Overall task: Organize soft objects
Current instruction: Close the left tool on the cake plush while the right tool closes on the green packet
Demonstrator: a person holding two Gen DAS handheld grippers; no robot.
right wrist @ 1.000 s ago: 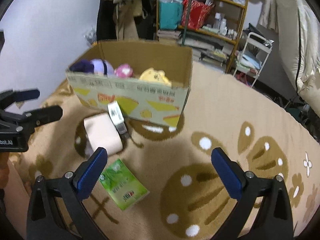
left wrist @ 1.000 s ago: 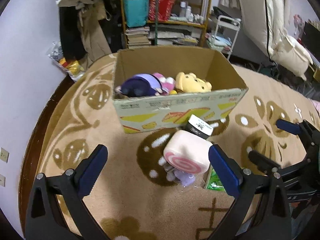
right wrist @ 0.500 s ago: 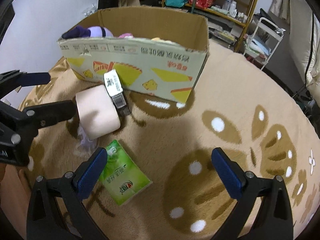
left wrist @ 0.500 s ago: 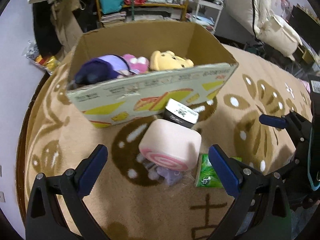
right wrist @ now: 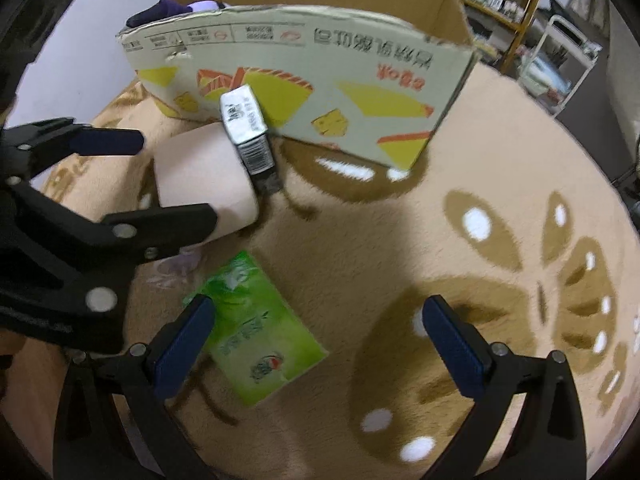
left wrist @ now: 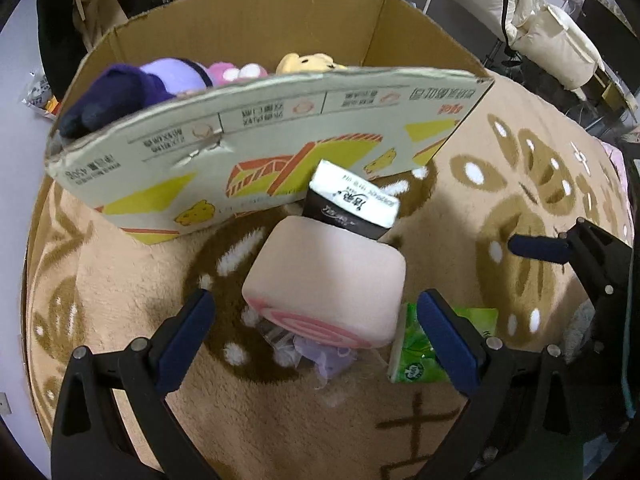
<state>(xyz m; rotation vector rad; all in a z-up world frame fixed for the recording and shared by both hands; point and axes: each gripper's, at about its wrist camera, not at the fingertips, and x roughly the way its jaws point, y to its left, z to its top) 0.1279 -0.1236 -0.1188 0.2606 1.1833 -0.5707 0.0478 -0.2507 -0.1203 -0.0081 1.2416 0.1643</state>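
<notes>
Pink squishy swirl-roll cushion [left wrist: 326, 280] on rug, just in front of printed cardboard box [left wrist: 256, 152]. My left gripper [left wrist: 316, 328] wide apart around it; right gripper [right wrist: 316, 336] spread, empty. Looks light, soft; I'd squeeze its sides.

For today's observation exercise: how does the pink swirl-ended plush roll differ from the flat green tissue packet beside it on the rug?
The pink swirl-ended plush roll is thick and rounded; the flat green tissue packet is thin and rectangular. The roll is plain pink with a spiral on its end; the packet is glossy with printed graphics. The roll sits between the left gripper's open fingers; the packet lies by the right gripper's left finger. Both lie on the rug, outside the cardboard box.
</notes>
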